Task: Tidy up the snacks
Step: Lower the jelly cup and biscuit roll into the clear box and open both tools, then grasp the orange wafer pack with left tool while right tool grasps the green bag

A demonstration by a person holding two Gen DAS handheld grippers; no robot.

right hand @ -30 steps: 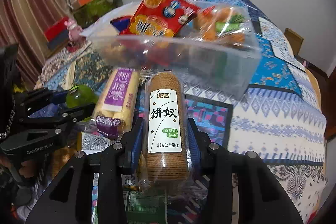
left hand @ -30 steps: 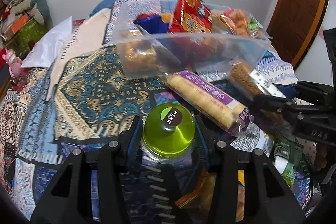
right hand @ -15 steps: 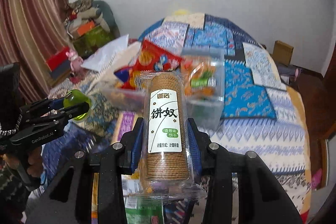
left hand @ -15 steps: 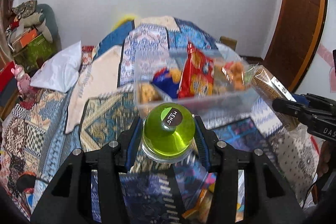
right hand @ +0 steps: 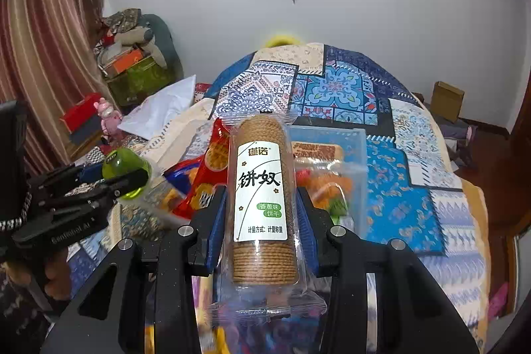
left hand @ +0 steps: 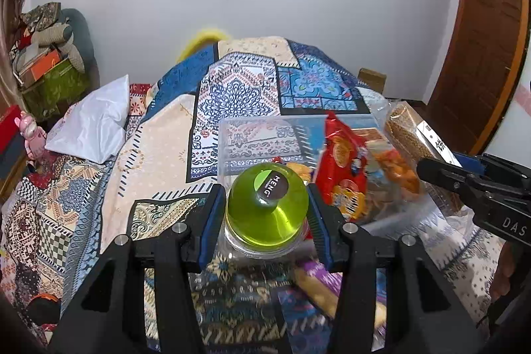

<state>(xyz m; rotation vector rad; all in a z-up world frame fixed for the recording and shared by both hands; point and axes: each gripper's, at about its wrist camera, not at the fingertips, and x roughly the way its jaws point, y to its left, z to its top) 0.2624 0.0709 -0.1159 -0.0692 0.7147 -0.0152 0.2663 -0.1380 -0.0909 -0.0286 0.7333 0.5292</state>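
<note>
Taking the clear bin (left hand: 232, 135) on the bed (left hand: 159, 135) as the landmark, everything reads from its left side across. Left of the bin a white pillow (left hand: 93, 125) lies on the patterned quilt. Just in front of the bin's near-left corner, the left tongs (left hand: 267, 214) are clenched on a green jelly cup (left hand: 267, 211), its label facing the camera, held in the air above the quilt. Inside the bin, toward its right half, a red snack bag (left hand: 341, 168) stands upright beside an orange snack pack (left hand: 395, 168). Below the bin's near wall a purple-labelled roll (left hand: 318, 287) lies on the quilt, not yet put away. At the bin's right edge the right tongs (right hand: 262, 221) are clamped around a sleeve of round biscuits (right hand: 262, 188), which points forward over the bin's near wall.

The step in hand looks like the carry: both snacks are lifted and poised near the bin, neither yet dropped in. Next, each probably needs lowering into a free part of the bin, the bare left half for the cup, before the tongs let go. The biscuit sleeve is long, so it may need laying flat alongside the bags.
</note>
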